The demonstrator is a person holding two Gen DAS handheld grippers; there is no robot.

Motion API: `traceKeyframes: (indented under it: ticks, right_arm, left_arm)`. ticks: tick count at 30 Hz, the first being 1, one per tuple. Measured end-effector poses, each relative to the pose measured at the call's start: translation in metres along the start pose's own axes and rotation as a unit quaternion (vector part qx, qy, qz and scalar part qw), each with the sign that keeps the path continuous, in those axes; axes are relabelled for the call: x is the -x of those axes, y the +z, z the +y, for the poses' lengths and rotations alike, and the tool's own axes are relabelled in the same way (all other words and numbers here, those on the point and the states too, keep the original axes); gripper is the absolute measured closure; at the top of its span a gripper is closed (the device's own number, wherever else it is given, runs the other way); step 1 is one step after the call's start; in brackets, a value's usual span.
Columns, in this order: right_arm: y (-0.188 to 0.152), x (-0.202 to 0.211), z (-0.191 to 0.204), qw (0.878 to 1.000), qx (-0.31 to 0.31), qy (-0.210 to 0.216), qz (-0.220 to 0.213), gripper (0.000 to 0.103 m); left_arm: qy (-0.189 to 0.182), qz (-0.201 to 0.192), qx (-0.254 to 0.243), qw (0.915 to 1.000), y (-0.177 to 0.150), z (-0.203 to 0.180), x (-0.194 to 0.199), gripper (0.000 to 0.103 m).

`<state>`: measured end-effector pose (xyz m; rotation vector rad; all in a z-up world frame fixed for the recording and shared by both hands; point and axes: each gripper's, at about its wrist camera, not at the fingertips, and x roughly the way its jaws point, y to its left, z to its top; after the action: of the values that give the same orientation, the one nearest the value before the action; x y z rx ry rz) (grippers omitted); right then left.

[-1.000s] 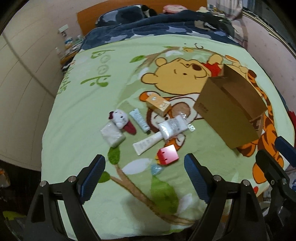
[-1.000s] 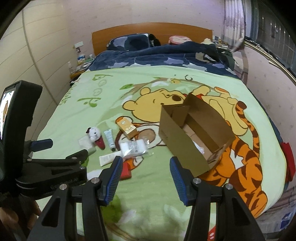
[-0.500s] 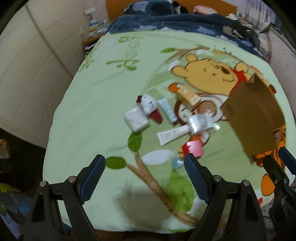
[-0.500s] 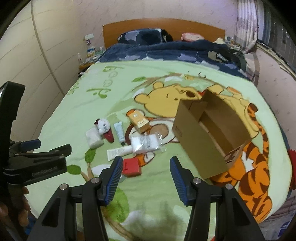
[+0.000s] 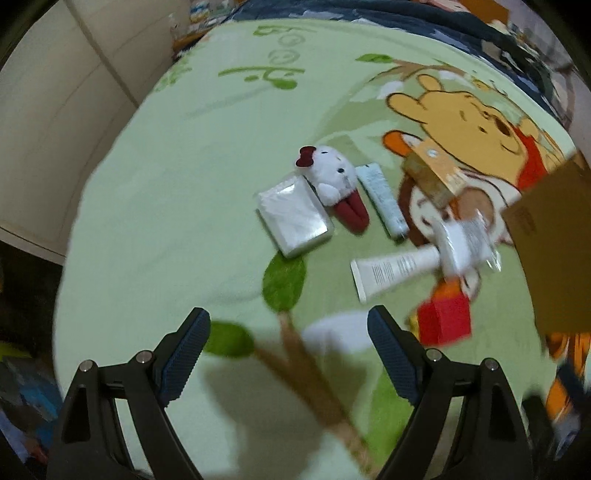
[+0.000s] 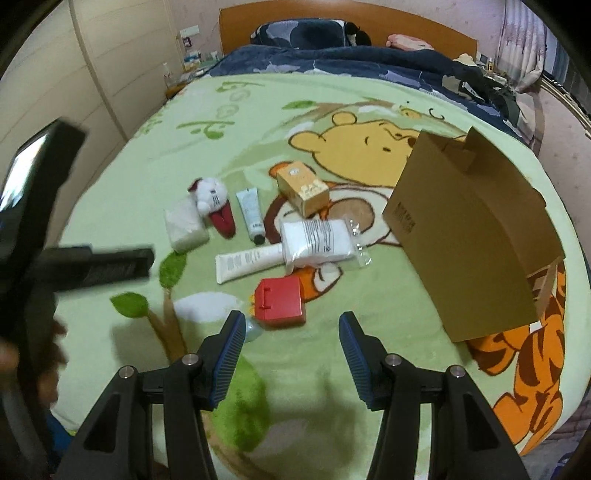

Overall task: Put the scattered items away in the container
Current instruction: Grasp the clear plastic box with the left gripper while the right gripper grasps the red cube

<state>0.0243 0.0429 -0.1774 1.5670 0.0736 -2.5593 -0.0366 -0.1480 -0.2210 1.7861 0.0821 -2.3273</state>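
Note:
An open cardboard box (image 6: pixel 469 240) (image 5: pixel 554 243) stands at the right on the green cartoon blanket. Left of it lie a red case (image 6: pixel 282 301) (image 5: pixel 445 319), a white tube (image 6: pixel 247 264) (image 5: pixel 391 271), a clear pack of white pads (image 6: pixel 317 238) (image 5: pixel 465 243), an orange carton (image 6: pixel 303 188) (image 5: pixel 434 173), a pale blue tube (image 6: pixel 251 214) (image 5: pixel 384 199), a white plush toy (image 6: pixel 214 203) (image 5: pixel 336 181) and a tissue pack (image 6: pixel 184 227) (image 5: pixel 293 214). My right gripper (image 6: pixel 291 332) hangs open just before the red case. My left gripper (image 5: pixel 288 328) is open and empty above the blanket, short of the tissue pack.
Dark blue bedding (image 6: pixel 332 59) and a wooden headboard (image 6: pixel 406 26) close the far end. A pale wall (image 5: pixel 55 110) runs along the left, with a cluttered nightstand (image 6: pixel 188 70) in the corner. The bed edge (image 5: pixel 62 258) drops off at left.
Both grippers have sunk toward the blanket, so the scattered items look larger and nearer. The left view has swung left, pushing the box to its right edge. Jaw widths are unchanged.

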Motion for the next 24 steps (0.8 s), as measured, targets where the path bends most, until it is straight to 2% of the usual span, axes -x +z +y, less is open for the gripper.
traceKeyframes:
  ticks: [5,9,11,18,19,20,21,24]
  right_arm:
    - [-0.007,-0.037,0.002,1.0,0.012,-0.011,0.012,0.049]
    - [-0.01,-0.058,0.002,1.0,0.006,-0.01,0.022,0.049]
    - [-0.012,-0.063,0.003,1.0,0.002,-0.008,0.023,0.049]
    - [-0.014,-0.076,0.008,1.0,0.007,-0.003,0.029,0.049]
    - [-0.014,-0.079,0.008,1.0,0.01,-0.006,0.027,0.049]
    - [-0.013,-0.081,0.008,1.0,0.012,-0.008,0.027,0.049]
    - [-0.011,-0.084,0.008,0.999,0.015,-0.012,0.026,0.049]
    - [-0.005,-0.094,0.006,0.999,0.017,-0.022,0.023,0.049]
  left_arm:
    - [0.004,0.016,0.059,0.9981,0.036,0.004,-0.066,0.015]
    - [0.01,0.032,0.086,0.9957,0.05,0.003,-0.108,0.014]
    - [0.002,0.038,0.093,0.9949,0.053,0.001,-0.12,0.013]
    - [0.019,0.051,0.106,0.9929,0.058,-0.005,-0.151,0.015]
    - [0.017,0.047,0.114,0.9922,0.058,-0.002,-0.152,0.016]
    - [0.013,0.041,0.117,0.9922,0.057,0.0,-0.152,0.023]
    - [0.01,0.038,0.116,0.9925,0.056,0.0,-0.151,0.035]
    - [0.013,0.029,0.103,0.9942,0.05,0.0,-0.146,0.035]
